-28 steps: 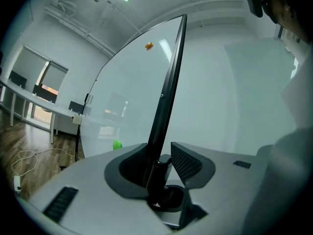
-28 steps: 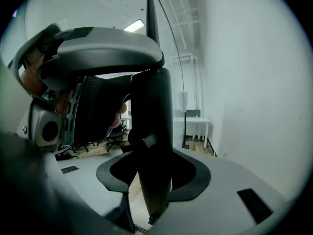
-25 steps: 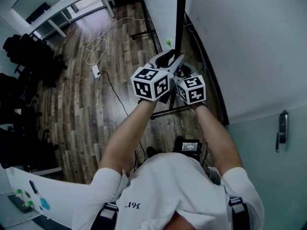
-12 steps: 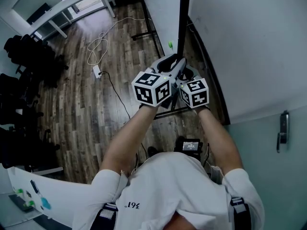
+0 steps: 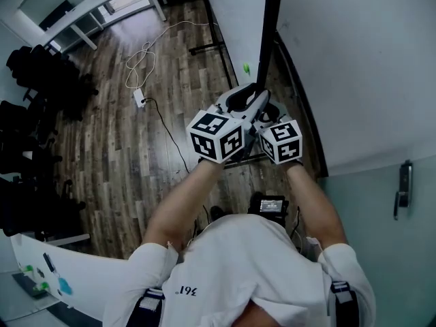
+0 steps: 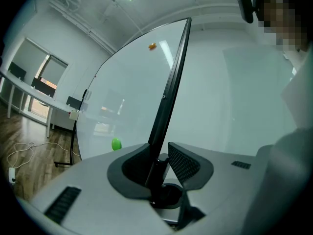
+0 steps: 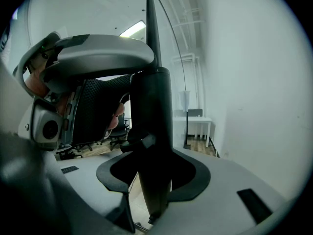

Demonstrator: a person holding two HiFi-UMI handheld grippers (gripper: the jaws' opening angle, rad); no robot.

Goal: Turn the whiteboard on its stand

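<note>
Since board must pivot, I take its black edge, far from hinge line, for leverage. Left gripper, jaws just closing, clamps edge; right gripper clamps same edge just below.

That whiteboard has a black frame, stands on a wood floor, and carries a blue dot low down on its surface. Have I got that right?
Not quite. The dot low on the whiteboard is green, not blue, as the left gripper view shows. The black frame and the wood floor are as you say.
</note>
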